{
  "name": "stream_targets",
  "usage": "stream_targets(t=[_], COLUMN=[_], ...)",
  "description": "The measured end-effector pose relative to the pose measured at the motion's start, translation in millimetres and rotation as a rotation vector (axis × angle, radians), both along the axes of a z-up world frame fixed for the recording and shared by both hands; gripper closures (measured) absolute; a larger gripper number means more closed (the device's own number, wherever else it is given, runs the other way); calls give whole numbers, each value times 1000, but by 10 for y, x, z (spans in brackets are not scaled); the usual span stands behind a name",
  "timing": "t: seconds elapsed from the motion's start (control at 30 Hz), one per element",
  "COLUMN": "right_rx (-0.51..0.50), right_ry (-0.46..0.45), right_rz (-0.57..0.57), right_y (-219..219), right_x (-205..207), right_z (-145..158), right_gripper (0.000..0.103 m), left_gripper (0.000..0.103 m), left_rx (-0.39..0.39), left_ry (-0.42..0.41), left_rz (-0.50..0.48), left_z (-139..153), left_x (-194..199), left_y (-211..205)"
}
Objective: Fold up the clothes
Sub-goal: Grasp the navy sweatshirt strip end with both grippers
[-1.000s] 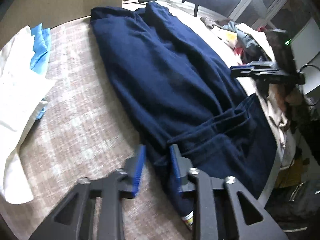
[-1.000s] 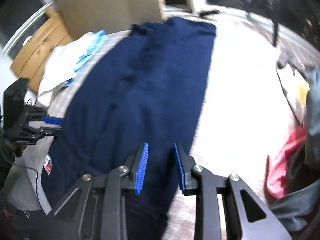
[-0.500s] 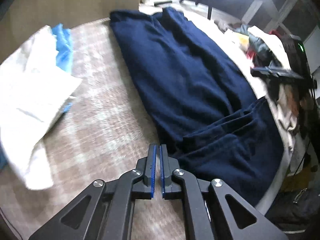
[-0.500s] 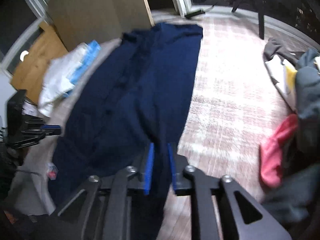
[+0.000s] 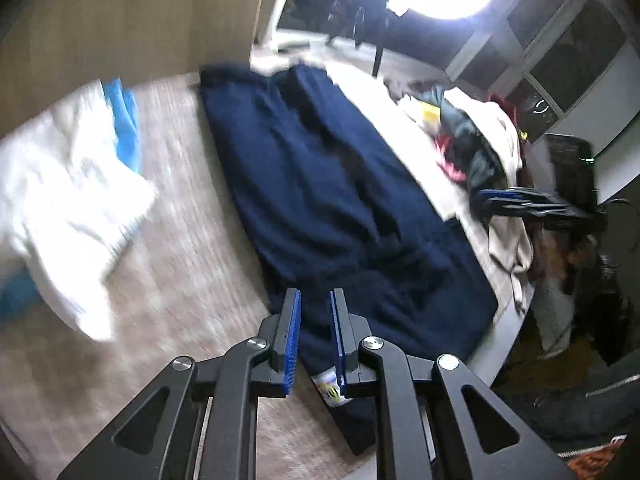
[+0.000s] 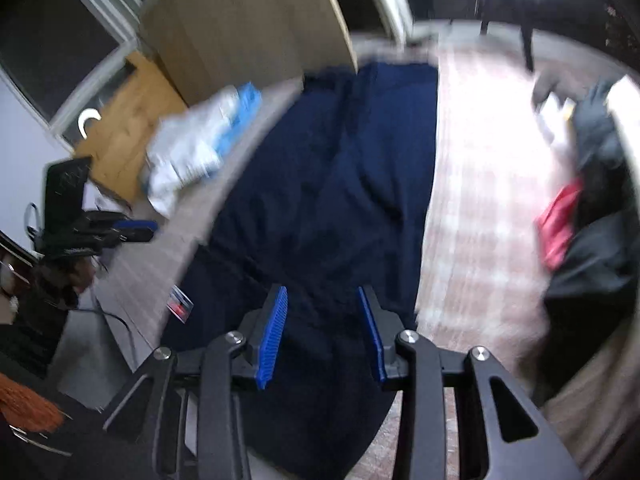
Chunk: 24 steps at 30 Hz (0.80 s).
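Your left tongs (image 5: pixel 314 334) are hanging just above the near end of the navy garment (image 5: pixel 320 184), their blue pads apart with a narrow gap and nothing between them. Seen from the left wrist, that garment is lying stretched out lengthwise on the plaid-covered surface (image 5: pixel 172 240), running from beneath your tongs to the far edge by the wooden panel (image 5: pixel 120 20). Its near end is bunching into folds, and a small white label (image 5: pixel 330 388) is showing at the hem just under your right-hand pad. A white cloth (image 5: pixel 68 200) with something light blue (image 5: pixel 124 124) tucked against it is lying to the left of the garment, well apart from it. On the other side, a heap of mixed clothes (image 5: pixel 472 136) is sitting near the far right edge.

Your right tongs (image 6: pixel 322 336) are also standing open, wider than the left, and are hovering over the same navy garment (image 6: pixel 344 184) at its near end, holding no cloth. From the right wrist, your left tongs (image 6: pixel 132 226) are appearing at the left, beside the garment's edge. The white cloth (image 6: pixel 184 152) is lying beyond them, and a red item (image 6: pixel 560 220) with dark clothing (image 6: pixel 600 248) is piling up at the right. Both views are blurring, so finer detail of the fabric cannot be told.
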State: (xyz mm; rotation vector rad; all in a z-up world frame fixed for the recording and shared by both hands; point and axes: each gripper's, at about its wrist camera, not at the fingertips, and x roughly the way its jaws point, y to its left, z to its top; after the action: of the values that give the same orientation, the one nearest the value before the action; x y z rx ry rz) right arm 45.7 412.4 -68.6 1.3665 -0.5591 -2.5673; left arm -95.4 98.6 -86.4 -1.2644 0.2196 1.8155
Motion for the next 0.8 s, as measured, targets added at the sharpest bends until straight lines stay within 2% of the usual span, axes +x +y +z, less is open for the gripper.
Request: stream_targets(t=[0.13, 0.27, 0.43, 0.53, 0.63, 0.8], right_rx=[106, 225, 258, 248, 233, 208], right_ry=[95, 165, 180, 140, 108, 54], right_rz=[-45, -44, 10, 26, 7, -25], right_y=[161, 235, 311, 369, 550, 852], right_x=[95, -106, -783, -1252, -1537, -2011], right_z=[728, 1142, 1071, 748, 461, -18], right_gripper=[67, 67, 68, 68, 68, 68], left_gripper=[82, 80, 80, 80, 80, 76], left_rx=[19, 2, -22, -26, -8, -19], left_ry=[115, 193, 186, 161, 111, 87], left_rz=[-1, 7, -2, 4, 5, -52], left_z=[379, 582, 489, 358, 200, -166], left_x=[-239, -612, -1013, -1250, -1464, -1752], left_y=[-49, 94, 597, 931, 1254, 1972])
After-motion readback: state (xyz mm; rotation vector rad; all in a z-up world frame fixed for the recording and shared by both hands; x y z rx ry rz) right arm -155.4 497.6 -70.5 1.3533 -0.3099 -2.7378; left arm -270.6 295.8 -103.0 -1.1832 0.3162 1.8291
